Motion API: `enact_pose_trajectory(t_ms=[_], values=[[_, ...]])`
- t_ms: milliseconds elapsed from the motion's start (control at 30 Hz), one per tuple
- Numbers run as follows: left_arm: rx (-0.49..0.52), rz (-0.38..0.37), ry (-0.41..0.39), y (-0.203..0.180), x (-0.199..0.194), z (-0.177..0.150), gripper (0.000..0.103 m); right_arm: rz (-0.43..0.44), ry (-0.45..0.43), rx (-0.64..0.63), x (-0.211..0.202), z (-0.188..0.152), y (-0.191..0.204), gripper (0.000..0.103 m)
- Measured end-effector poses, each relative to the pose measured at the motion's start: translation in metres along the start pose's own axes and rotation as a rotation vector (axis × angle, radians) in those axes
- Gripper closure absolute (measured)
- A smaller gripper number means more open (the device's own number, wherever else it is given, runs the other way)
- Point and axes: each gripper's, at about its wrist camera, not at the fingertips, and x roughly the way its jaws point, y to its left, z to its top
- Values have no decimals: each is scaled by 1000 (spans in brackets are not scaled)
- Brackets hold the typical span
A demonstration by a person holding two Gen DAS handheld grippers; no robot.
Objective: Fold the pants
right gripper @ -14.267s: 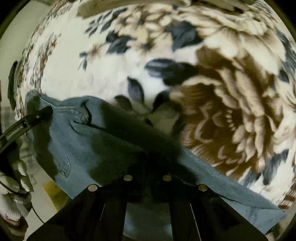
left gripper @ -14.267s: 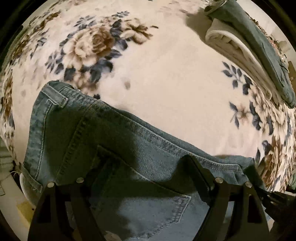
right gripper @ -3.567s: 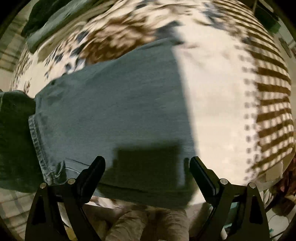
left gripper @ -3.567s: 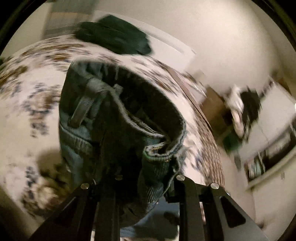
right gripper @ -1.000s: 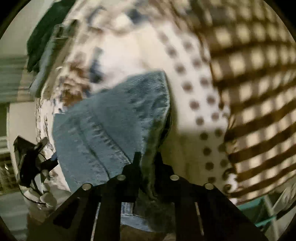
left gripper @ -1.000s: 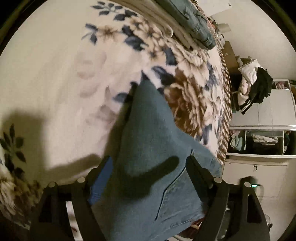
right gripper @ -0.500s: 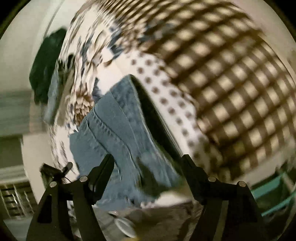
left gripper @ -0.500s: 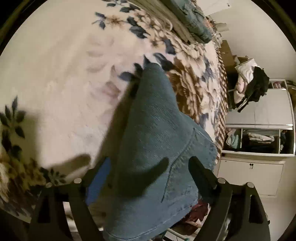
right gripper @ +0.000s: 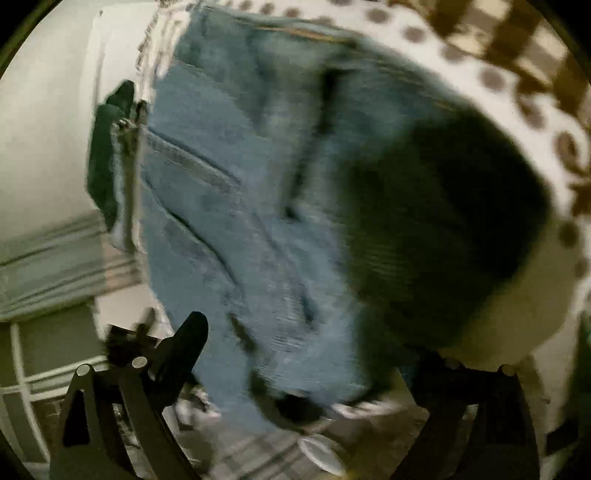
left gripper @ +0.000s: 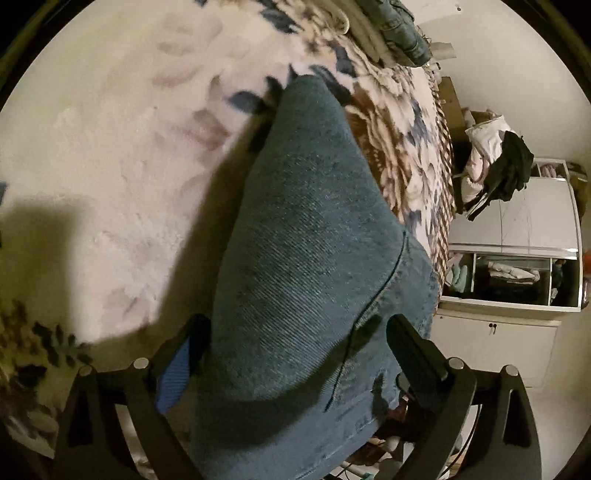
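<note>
Both grippers' jaws had just been opening, releasing the denim: left gripper (left gripper: 295,332) and right gripper (right gripper: 295,332) spread wide over folded jeans (left gripper: 314,240) lying on the floral blanket (left gripper: 110,147).

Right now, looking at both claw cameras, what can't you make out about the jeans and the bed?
- Jeans: near end cut off by the bottom edge in the left view, so the fold count is unclear.
- Right view: motion blur smears the jeans' seams; a dark shadow hides their right side.
- Right claw: its right finger is lost in that shadow.
- Clothes pile: too small and cropped at the top edge, left view.
</note>
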Motion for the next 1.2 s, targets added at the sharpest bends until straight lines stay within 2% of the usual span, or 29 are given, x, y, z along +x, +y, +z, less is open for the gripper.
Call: enact_pose_trajectory(t_ms=[200, 400, 433, 467, 500, 533, 567, 633, 667, 700, 800, 1000, 1200], values=[[-17, -14, 30, 8, 11, 2, 6, 127, -32, 16, 2, 1, 6, 5], [-29, -35, 53, 14, 17, 4, 3, 113, -41, -12, 24, 8, 13, 7], [-34, -32, 52, 14, 15, 3, 3, 98, -49, -22, 26, 9, 19, 11], [-36, -38, 47, 13, 14, 3, 3, 43, -57, -53, 29, 8, 28, 30], [-29, -43, 39, 11, 13, 3, 7, 5, -66, -77, 29, 8, 33, 50], [-13, -48, 25, 7, 10, 2, 14, -16, -73, -86, 28, 7, 38, 54], [4, -44, 19, 3, 10, 1, 29, -25, -77, -86, 27, 6, 41, 61], [47, -20, 4, -7, 4, -3, 46, -41, -92, -100, 22, 2, 52, 66], [67, -17, -13, -10, -3, -8, 58, -49, -97, -109, 21, -1, 58, 67], [76, -21, -24, -11, -9, -11, 63, -52, -104, -112, 19, -2, 69, 68], [82, -33, -53, -19, -27, -15, 71, -63, -109, -141, 14, -2, 94, 70], [83, -40, -106, -46, -76, -19, 72, -49, -97, -230, -26, -1, 141, 71], [87, -54, -183, -83, -144, 2, 72, 4, -101, -326, -38, -11, 230, 71]])
